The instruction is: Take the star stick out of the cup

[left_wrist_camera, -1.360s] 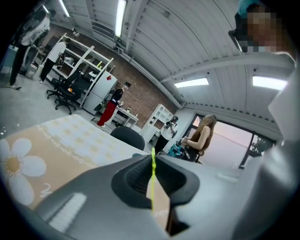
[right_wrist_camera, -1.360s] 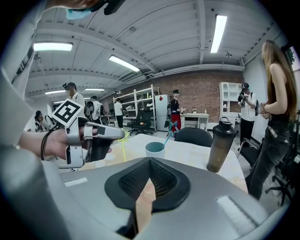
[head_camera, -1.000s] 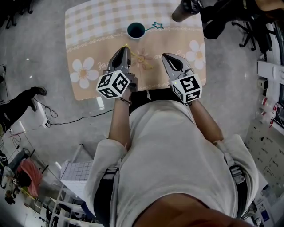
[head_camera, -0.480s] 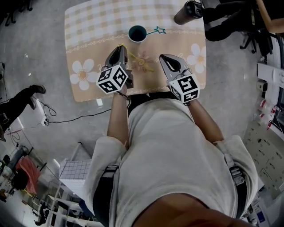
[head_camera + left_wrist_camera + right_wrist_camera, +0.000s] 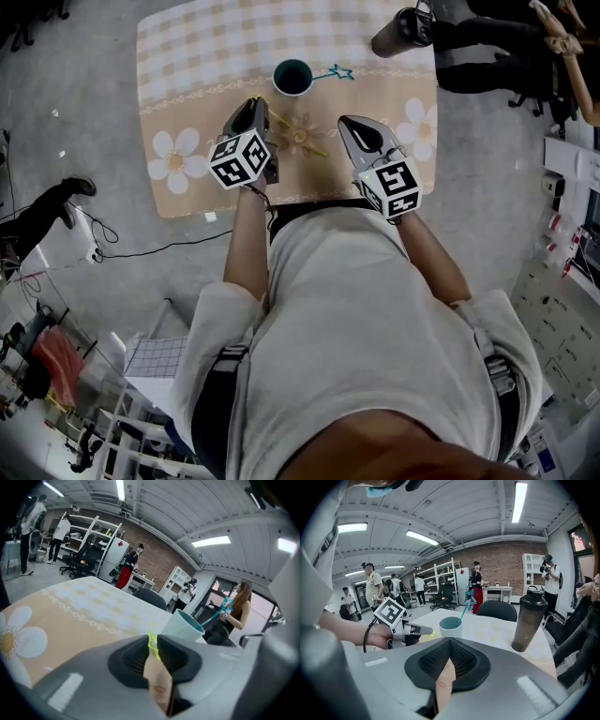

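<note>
The left gripper (image 5: 254, 103) was down low over the peach, daisy-printed tablecloth (image 5: 187, 56), left of centre in the upper part of the head view. Its jaws had just been opening. In the left gripper view (image 5: 152, 639) they stood a narrow gap apart, with the end of a thin yellow-green stick (image 5: 151, 642) sitting right between the tips. From the head view that yellow-green stick (image 5: 314, 146) ran from those tips slantwise down and right across the cloth, ending between the two grippers.

The right gripper (image 5: 351, 125) hung right of centre in the head view, level with the left one. Its own view (image 5: 450, 640) showed the jaws closed together with nothing between them, only cloth visible below.

The task's thing had not been touched. The teal star-topped stick (image 5: 336, 72) stood in the round teal cup (image 5: 292, 77), near the top centre of the head view, leaning out over the rim to the right. Both grippers were below the cup in the frame and apart from it.

The right gripper view had the cup (image 5: 451, 626) at centre with the star stick (image 5: 468, 598) rising up and right from it, and the left gripper (image 5: 423, 631) just left of the cup. In the left gripper view the cup (image 5: 183, 625) sat just beyond the jaw tips, to their right.

A dark shaker bottle (image 5: 401, 28) stood at the cloth's upper right corner.
</note>
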Tool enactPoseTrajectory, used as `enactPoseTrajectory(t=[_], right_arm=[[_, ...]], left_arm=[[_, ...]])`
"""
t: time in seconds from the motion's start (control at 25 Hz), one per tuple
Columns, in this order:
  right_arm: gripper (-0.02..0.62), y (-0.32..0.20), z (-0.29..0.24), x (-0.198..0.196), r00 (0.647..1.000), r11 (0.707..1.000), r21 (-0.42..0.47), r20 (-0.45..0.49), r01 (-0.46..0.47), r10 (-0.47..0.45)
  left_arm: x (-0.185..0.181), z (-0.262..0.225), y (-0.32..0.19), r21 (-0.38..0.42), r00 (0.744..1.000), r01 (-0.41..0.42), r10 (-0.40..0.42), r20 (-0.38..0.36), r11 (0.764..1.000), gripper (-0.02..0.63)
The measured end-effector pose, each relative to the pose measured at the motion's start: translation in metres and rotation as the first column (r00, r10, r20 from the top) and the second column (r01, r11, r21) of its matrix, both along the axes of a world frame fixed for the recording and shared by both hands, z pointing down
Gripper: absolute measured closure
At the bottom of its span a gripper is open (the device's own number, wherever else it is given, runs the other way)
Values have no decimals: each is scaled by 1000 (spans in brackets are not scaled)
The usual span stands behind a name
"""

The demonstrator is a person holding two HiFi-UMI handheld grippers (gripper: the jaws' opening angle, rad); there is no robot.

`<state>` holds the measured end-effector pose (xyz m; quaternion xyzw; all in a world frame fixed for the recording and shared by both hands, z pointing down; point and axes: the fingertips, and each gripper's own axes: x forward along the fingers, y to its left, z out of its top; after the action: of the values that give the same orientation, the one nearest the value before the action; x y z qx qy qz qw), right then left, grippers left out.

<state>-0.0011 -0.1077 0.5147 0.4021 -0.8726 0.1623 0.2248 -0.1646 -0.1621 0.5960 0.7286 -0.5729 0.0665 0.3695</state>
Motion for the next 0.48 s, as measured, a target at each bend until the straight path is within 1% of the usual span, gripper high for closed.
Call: enactPoseTrajectory(t=[0.28,0.48], right_arm=[[595,-8,-2,3,1000,1000,6,-1,-14,14],[595,-11,-3,8,999,999,10,0,-34,34]], left_arm=[[1,18,-7,-46,998,-29,32,58,999,540],[2,22,-9,-64,996,-43,48,75,997,535]])
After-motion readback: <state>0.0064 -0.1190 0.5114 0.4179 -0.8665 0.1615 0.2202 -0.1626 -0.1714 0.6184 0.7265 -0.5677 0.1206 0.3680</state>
